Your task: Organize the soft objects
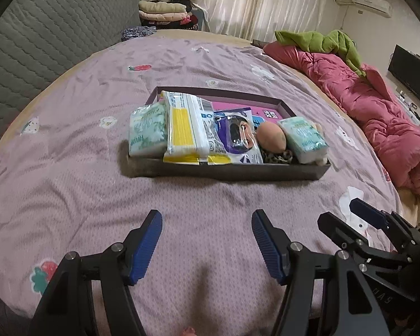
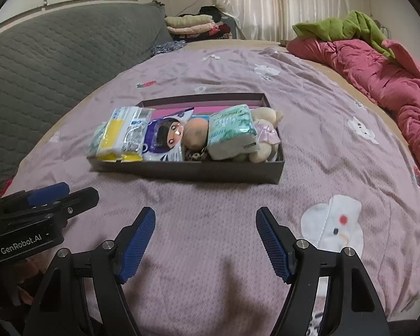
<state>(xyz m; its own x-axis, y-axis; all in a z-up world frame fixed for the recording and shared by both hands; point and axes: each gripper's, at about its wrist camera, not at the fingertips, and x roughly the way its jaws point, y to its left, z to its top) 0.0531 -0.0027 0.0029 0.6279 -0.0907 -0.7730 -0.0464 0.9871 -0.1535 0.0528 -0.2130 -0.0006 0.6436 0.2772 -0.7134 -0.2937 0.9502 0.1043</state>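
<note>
A dark shallow box (image 1: 226, 172) (image 2: 187, 169) sits mid-bed, filled with soft things: a green tissue pack (image 1: 147, 131) at the left, a yellow-and-white pack (image 1: 186, 128) (image 2: 120, 137), a purple cartoon pack (image 1: 238, 140) (image 2: 163, 137), a peach sponge egg (image 1: 271, 137) (image 2: 196, 134), a second green tissue pack (image 1: 303, 137) (image 2: 232, 131) lying on a plush doll (image 2: 266, 134). My left gripper (image 1: 207, 243) is open and empty, short of the box. My right gripper (image 2: 205, 240) is open and empty too. Each shows at the edge of the other's view.
The bed has a mauve printed sheet (image 1: 98, 168). A pink quilt (image 1: 378, 112) with a green cloth (image 1: 322, 42) lies along the right. A grey quilted headboard (image 1: 42, 42) stands left. Folded clothes (image 1: 165, 11) are stacked at the back.
</note>
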